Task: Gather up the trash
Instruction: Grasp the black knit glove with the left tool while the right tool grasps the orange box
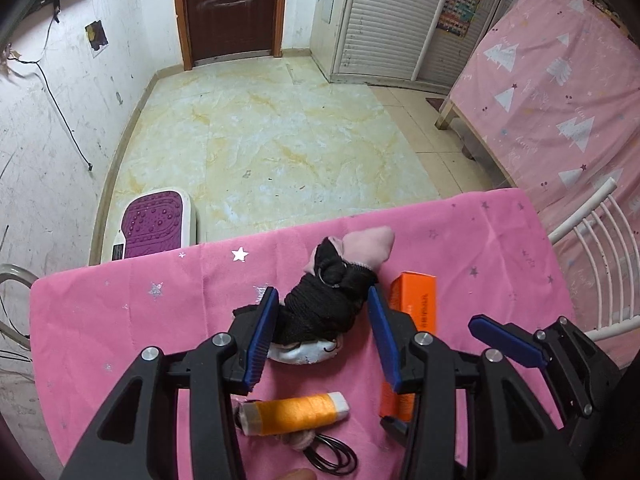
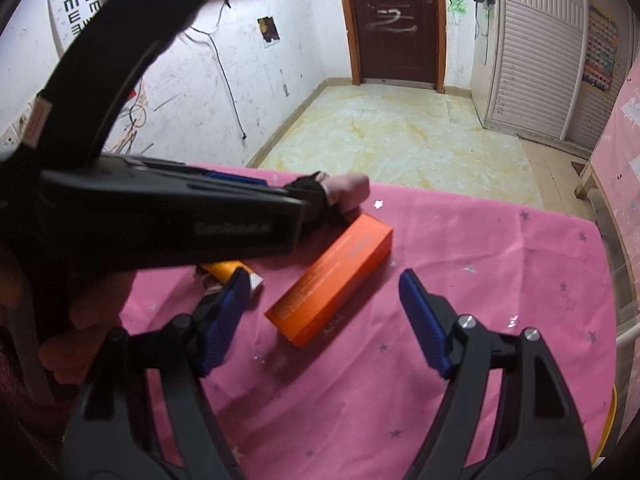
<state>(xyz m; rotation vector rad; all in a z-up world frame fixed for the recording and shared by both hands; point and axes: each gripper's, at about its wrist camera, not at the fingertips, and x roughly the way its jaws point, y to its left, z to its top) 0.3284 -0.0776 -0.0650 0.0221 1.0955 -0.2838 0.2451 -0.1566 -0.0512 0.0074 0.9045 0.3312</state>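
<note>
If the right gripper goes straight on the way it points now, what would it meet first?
Most likely the orange box on the pink cloth. It lies ahead of the open right gripper, a little left of centre; depth is hard to judge.

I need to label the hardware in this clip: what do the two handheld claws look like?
Both match: the left claw and right claw have black plastic bodies, angular black linkage arms with silver round-headed pivot bolts, and flat blue ribbed pads on the fingers. From the right wrist view, the left one's body bears blurred pale lettering. No cables show on either.
</note>
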